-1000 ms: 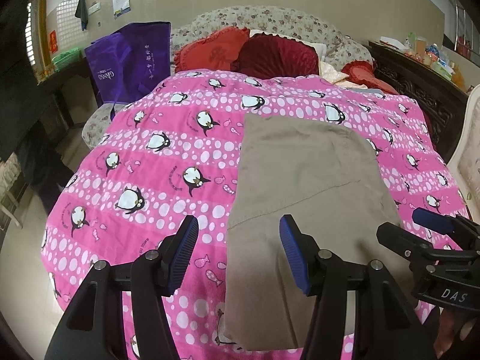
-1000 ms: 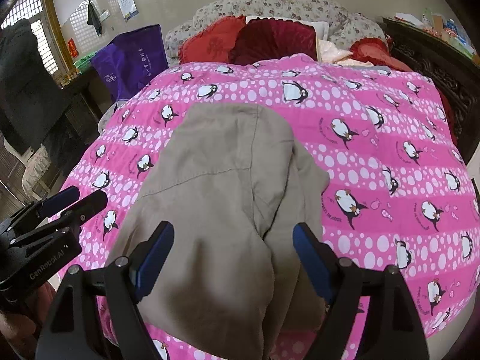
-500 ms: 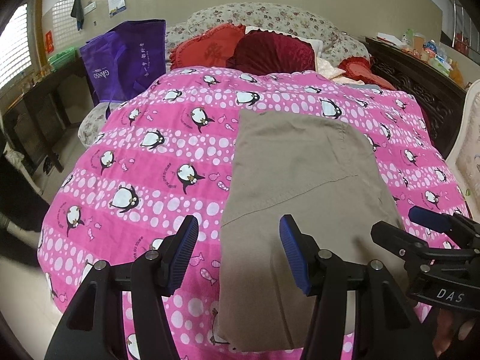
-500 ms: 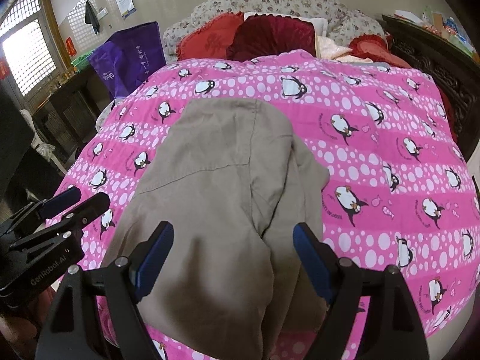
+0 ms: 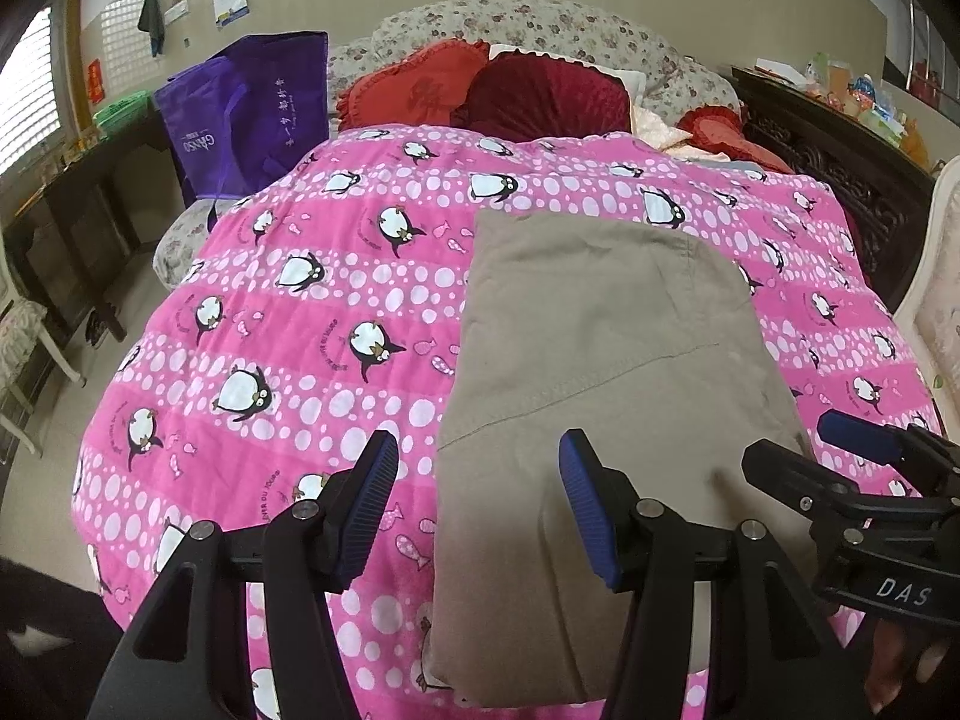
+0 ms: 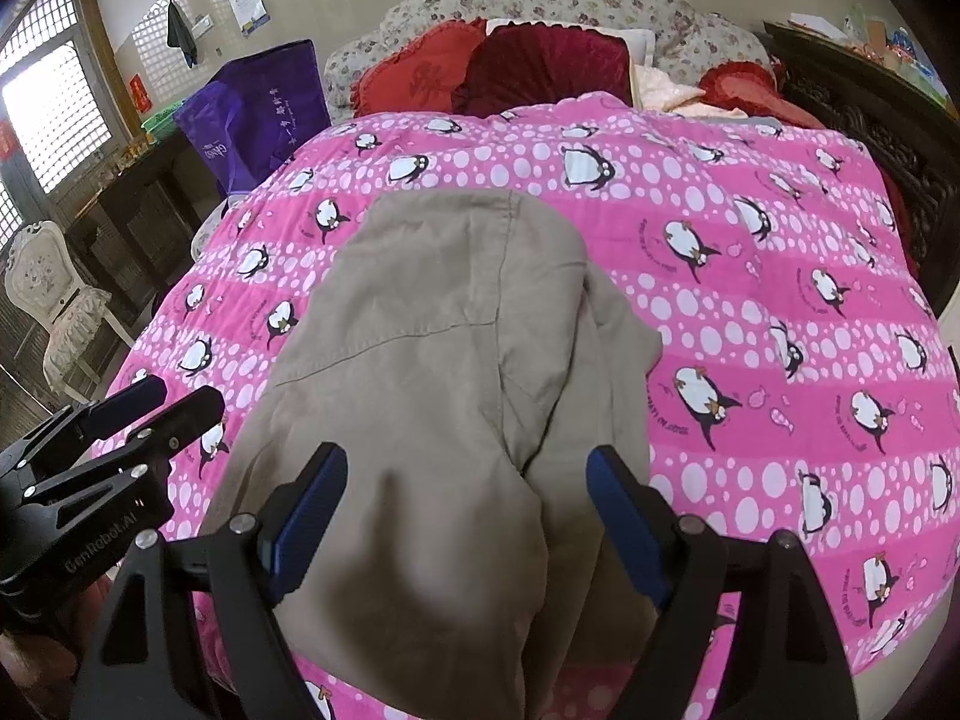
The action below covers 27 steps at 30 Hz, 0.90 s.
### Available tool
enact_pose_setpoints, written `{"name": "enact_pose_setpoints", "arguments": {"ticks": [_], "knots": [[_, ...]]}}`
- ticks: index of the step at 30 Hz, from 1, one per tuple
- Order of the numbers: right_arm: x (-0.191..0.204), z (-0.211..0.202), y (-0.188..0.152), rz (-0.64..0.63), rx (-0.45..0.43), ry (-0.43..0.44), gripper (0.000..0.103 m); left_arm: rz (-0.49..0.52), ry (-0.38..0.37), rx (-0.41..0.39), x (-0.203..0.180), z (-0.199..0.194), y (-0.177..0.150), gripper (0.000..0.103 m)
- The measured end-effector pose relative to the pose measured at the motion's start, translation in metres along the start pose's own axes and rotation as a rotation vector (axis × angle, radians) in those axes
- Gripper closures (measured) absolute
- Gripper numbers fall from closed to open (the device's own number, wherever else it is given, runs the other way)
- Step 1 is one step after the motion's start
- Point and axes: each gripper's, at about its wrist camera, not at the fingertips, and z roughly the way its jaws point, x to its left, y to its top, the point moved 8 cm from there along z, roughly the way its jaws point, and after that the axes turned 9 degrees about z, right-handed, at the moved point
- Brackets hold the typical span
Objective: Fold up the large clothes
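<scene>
A large khaki garment (image 5: 606, 372) lies folded lengthwise on a pink penguin-print quilt (image 5: 312, 312), its near end hanging to the bed's front edge. In the right wrist view the garment (image 6: 432, 360) shows a second layer sticking out on its right side. My left gripper (image 5: 477, 504) is open and empty above the garment's near left edge. My right gripper (image 6: 465, 516) is open and empty above the garment's near end. Each gripper also shows in the other's view, the right one (image 5: 840, 468) and the left one (image 6: 126, 420).
Red pillows (image 5: 480, 90) and a floral headboard (image 5: 540, 30) lie at the far end. A purple bag (image 5: 252, 114) stands at the far left. A dark cabinet (image 5: 840, 138) runs along the right. A white chair (image 6: 54, 312) stands on the floor at left.
Both grippers stay open over the garment's near end. The views have shifted slightly; a dark figure at the left in the earlier frames has gone from view.
</scene>
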Motion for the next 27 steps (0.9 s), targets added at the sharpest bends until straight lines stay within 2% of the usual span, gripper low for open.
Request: {"name": "enact_pose_setpoints", "arguments": {"ticks": [20, 27], "knots": [[-0.001, 0.005, 0.001, -0.001, 0.01, 0.002, 0.018, 0.008, -0.008, 0.004, -0.003, 0.005, 0.004, 0.059], [0.001, 0.01, 0.0, -0.004, 0.021, 0.004, 0.018, -0.01, -0.035, -0.037, -0.003, 0.004, 0.01, 0.059]]}}
